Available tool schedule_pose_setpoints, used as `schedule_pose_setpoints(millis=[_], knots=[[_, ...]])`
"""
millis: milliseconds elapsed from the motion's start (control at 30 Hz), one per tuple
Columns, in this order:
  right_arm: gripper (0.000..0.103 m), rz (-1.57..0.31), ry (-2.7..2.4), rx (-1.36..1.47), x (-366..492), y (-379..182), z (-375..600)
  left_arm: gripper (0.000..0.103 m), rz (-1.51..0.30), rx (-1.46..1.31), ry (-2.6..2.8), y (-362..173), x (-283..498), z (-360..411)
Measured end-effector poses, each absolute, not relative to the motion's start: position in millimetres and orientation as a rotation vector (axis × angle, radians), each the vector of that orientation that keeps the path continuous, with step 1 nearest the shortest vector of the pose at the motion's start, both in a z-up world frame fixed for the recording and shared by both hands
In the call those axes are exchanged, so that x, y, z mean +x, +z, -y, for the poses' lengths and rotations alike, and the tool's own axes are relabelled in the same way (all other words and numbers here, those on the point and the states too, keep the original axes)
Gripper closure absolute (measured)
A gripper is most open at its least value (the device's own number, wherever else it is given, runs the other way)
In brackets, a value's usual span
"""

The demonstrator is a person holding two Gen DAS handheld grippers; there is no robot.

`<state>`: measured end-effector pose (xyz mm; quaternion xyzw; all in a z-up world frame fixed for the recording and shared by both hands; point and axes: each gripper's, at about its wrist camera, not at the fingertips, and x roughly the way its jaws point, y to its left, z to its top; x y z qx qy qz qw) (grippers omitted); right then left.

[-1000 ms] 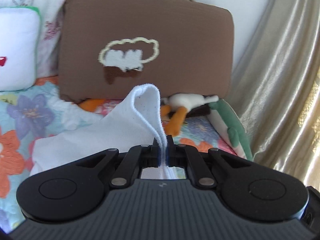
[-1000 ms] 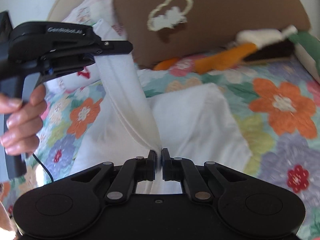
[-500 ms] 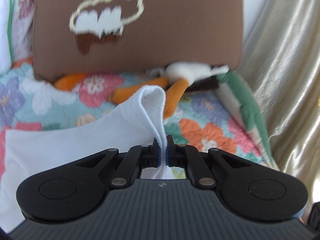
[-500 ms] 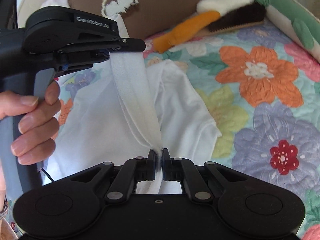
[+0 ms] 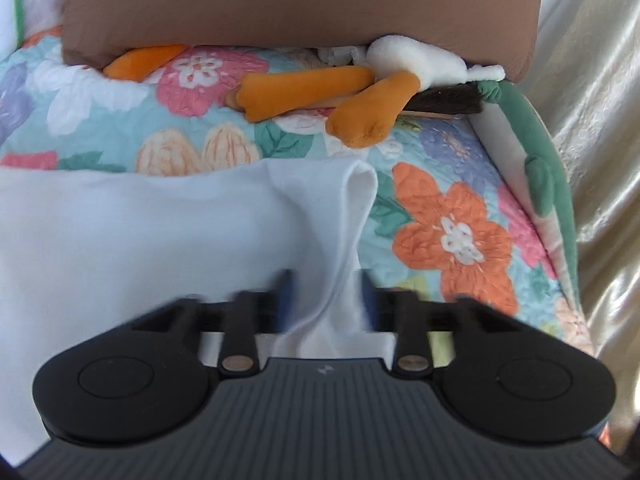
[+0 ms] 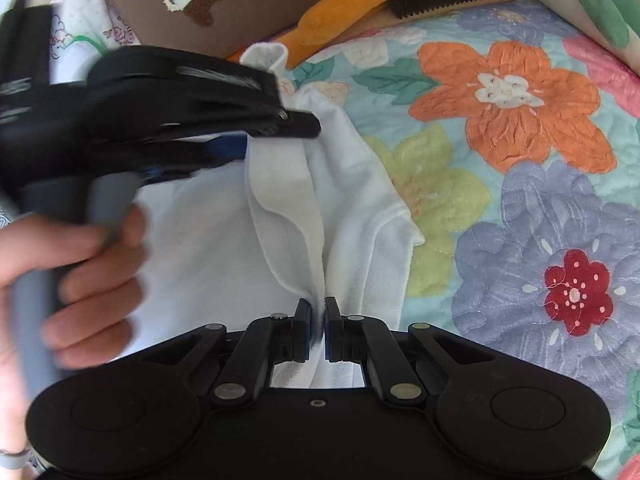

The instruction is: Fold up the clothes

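— While your left tool hangs low over the bed, its jaws have just been opening; a fold of the white garment still runs up between them, but the pads stand clear of it on both sides.

— And my right tool?

— Your right tool is clamped tight on a pinch of the same cloth, which rises from its tips in a soft ridge toward the left tool.

— Where does the garment lie?

— Spread on the floral quilt, its body to the left, one short sleeve out flat to the right. Beyond it you see the brown cushion and the orange-legged plush toy at the head of the bed.

— My left hand?

— Your left hand wraps the grey handle, blurred.
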<state>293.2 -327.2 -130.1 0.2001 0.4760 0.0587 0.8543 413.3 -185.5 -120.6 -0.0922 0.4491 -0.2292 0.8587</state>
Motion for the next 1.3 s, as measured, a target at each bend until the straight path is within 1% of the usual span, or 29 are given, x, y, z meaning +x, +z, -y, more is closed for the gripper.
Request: schedule_pose_setpoints(millis=[67,100,167,267,367,433,500,600,667,700,733,833,967,1033,1067,1133,1200,1300], knots=[[0.097,-1.009,0.123,0.438,295.5,-134.1,329.8,0.045,-0.896,-0.137,-0.487,-106.8,395.0,178.5],[0.097,-1.011,0.122,0.444,296.2,-134.8,330.7,0.041,-0.873,-0.106,-0.485,-101.0,382.6,175.2],[0.097,-1.01,0.118,0.445,295.6,-133.8,331.4,0.038,-0.855,-0.047,-0.471,-94.8,356.6,168.3],[0.097,-1.005,0.099,0.415,292.0,-128.5,330.1,0.038,-0.878,-0.003,-0.448,-99.8,319.8,154.0],[0.096,-0.992,0.07,0.422,284.7,-124.4,332.8,0.038,-0.951,0.057,-0.393,-116.7,296.7,142.2],[0.093,-0.981,0.062,0.418,279.0,-116.4,333.2,0.039,-0.994,0.082,-0.35,-126.2,286.7,132.9],[0.088,-0.971,0.054,0.414,273.2,-108.4,333.7,0.039,-1.001,0.046,-0.344,-123.8,276.5,121.3],[0.087,-0.946,0.051,0.416,264.6,-94.7,334.3,0.039,-1.01,0.012,-0.341,-117.0,261.3,110.7],[0.08,-0.939,0.061,0.418,257.1,-84.6,332.8,0.039,-1.025,0.02,-0.337,-114.8,251.1,107.1],[0.073,-0.935,0.065,0.419,253.3,-79.6,332.0,0.039,-1.032,0.033,-0.335,-114.0,245.9,105.6],[0.068,-0.932,0.07,0.42,249.5,-74.6,331.2,0.039,-1.034,0.045,-0.335,-112.8,240.3,104.1],[0.062,-0.942,0.101,0.388,231.2,-64.1,325.4,0.039,-0.991,0.102,-0.355,-104.5,216.2,102.1],[0.059,-0.998,0.321,0.535,188.3,-53.9,319.9,0.039,-0.97,0.138,-0.416,-86.0,186.6,99.7],[0.055,-1.001,0.432,0.545,167.5,-43.2,315.4,0.039,-0.967,0.138,-0.435,-77.2,175.3,97.2],[0.055,-0.998,0.428,0.503,160.3,-37.4,313.5,0.039,-0.973,0.131,-0.439,-73.9,171.7,95.7],[0.047,-0.993,0.418,0.417,146.0,-25.7,309.6,0.039,-0.982,0.114,-0.444,-69.3,164.6,93.5],[0.043,-1.021,0.386,0.327,143.7,-25.0,308.0,0.04,-0.976,0.117,-0.455,-68.5,156.7,93.9],[0.043,-1.106,0.324,0.276,149.5,-43.5,308.7,0.04,-1.005,0.142,-0.443,-81.4,144.9,97.2]])
